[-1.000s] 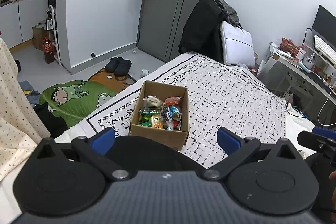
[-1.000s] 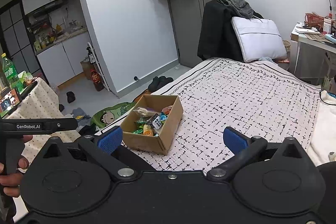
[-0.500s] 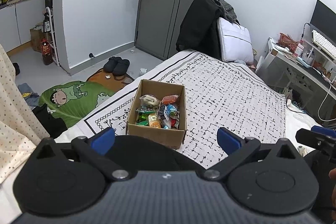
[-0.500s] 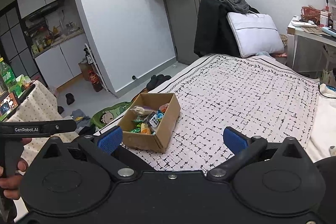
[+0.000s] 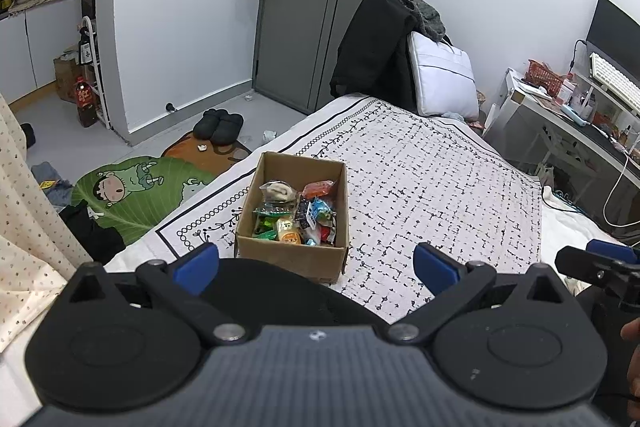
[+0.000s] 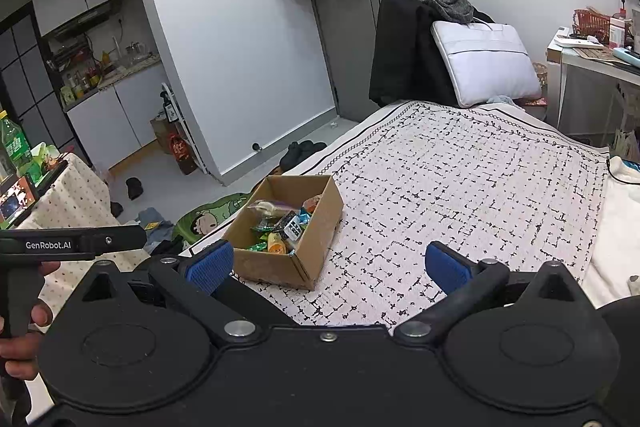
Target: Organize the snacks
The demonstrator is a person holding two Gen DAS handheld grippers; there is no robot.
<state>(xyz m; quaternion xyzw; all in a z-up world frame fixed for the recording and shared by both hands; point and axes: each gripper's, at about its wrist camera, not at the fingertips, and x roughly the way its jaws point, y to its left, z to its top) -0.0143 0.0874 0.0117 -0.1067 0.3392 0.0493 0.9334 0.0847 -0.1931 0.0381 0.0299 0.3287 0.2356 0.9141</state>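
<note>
An open cardboard box (image 5: pixel 294 259) (image 6: pixel 320 227) stands on the patterned bed cover near the bed's left edge, filled with several colourful snack packets (image 5: pixel 296 215) (image 6: pixel 280 227). My left gripper (image 5: pixel 316 267) hovers open just in front of the box, blue pads spread wide, nothing between them. My right gripper (image 6: pixel 328 267) is open too, held to the right of the box and a little back from it, empty. The right gripper's tip shows at the left wrist view's right edge.
The bed cover (image 5: pixel 440 187) stretches right of the box. A cartoon floor mat (image 5: pixel 132 191) and slippers (image 5: pixel 218 125) lie on the floor to the left. A chair with a black coat (image 5: pixel 376 47), a white bag (image 5: pixel 444 79) and a desk (image 5: pixel 572 123) stand beyond.
Both grippers have risen and pulled back slightly, so the box sits a little lower and smaller in view. Both stay open; the box and snacks have not moved.
</note>
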